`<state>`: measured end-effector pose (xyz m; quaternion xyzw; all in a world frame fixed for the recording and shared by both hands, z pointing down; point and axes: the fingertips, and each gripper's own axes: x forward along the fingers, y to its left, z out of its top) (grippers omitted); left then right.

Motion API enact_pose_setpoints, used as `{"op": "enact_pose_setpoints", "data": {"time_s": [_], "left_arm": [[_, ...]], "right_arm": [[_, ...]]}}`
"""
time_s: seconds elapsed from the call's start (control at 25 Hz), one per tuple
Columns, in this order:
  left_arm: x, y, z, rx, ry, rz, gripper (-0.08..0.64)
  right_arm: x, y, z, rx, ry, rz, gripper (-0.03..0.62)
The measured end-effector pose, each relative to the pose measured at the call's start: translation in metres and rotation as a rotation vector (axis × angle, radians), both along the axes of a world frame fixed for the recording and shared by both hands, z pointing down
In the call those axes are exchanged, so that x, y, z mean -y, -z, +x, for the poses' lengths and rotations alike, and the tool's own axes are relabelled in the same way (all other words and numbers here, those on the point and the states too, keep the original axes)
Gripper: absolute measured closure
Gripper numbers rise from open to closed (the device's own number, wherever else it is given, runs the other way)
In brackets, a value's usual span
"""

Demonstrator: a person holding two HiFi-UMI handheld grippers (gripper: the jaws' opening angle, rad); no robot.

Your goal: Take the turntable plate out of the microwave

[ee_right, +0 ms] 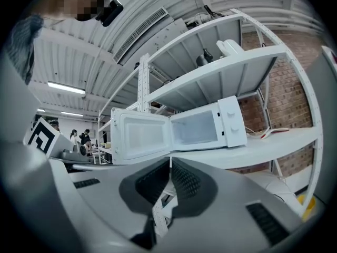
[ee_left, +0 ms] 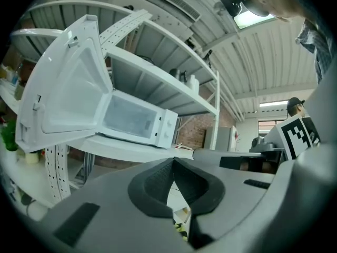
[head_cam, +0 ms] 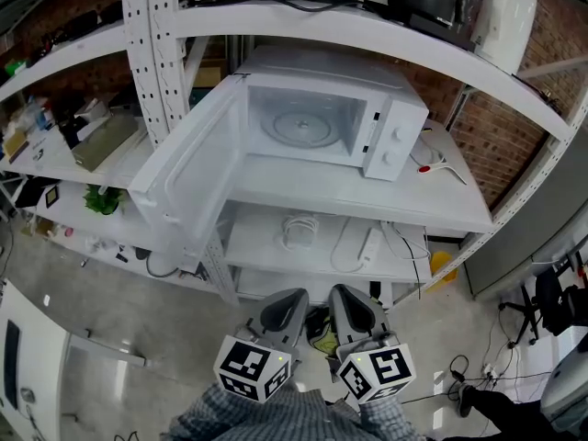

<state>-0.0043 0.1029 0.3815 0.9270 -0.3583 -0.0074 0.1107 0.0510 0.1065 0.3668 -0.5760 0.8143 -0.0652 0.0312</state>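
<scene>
I hold both tongs low in front of me, side by side and pointing level towards the rack, well short of it. My left tongs [head_cam: 287,303] are pressed together with nothing between them; in the left gripper view [ee_left: 174,163] the two dark pads meet at their tips. My right tongs [head_cam: 349,301] are pressed together too, and in the right gripper view [ee_right: 169,163] the ribbed pads touch with nothing pinched. Each carries its marker cube close to my checked sleeves [head_cam: 276,421].

The white microwave [head_cam: 322,122] stands on the middle shelf [head_cam: 367,200] of a white metal rack, against a brick wall [head_cam: 501,127]. Its door [head_cam: 188,177] hangs wide open to the left, out past the shelf's front edge. The turntable plate [head_cam: 303,125] lies flat on the floor of the cavity, a clear round disc in the middle of it, and neither pair of tongs touches it. From the gripper views I see the open cavity at a level angle, and the plate cannot be made out there.

Just right of the microwave, on the same shelf, lies a small red-and-white object [head_cam: 436,165]. On the shelf below sit a coil of white cable [head_cam: 299,231] and a white power strip [head_cam: 370,243]. Further left, a green plant [head_cam: 103,200] sits on a neighbouring shelf among other clutter.
</scene>
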Motion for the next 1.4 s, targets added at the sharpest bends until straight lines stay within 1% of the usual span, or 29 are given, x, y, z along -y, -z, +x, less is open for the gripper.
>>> {"op": "enact_pose_setpoints", "data": {"time_s": [0.28,0.36,0.48,0.68,0.84,1.0,1.16,1.28,1.4], "left_arm": [[-0.003,0.005,0.006,0.01,0.004,0.018,0.551],[-0.005,0.006,0.011,0.025,0.006,0.028,0.551],[-0.009,0.009,0.018,0.023,0.01,0.028,0.551],[-0.013,0.011,0.028,0.022,0.034,0.035,0.551],[-0.017,0.015,0.033,0.021,0.061,0.05,0.551],[-0.019,0.016,0.031,0.017,0.09,0.056,0.551],[-0.011,0.015,0.033,0.024,0.101,0.059,0.551],[0.001,0.014,0.034,0.024,0.099,0.065,0.551],[0.022,0.012,0.033,0.015,0.096,0.065,0.551]], "right_arm": [[-0.005,0.003,0.003,0.008,0.012,0.007,0.569],[-0.007,0.005,0.005,0.004,0.024,0.013,0.569],[-0.01,0.008,0.012,-0.008,0.031,0.016,0.569],[-0.014,0.008,0.028,0.02,0.039,0.021,0.569],[-0.02,0.008,0.042,0.025,0.039,0.021,0.569],[-0.023,0.008,0.045,0.024,0.053,0.035,0.569],[-0.016,0.009,0.047,0.038,0.058,0.047,0.569],[-0.004,0.003,0.049,0.052,0.059,0.033,0.569],[0.017,-0.003,0.047,0.031,0.054,0.027,0.569]]}}
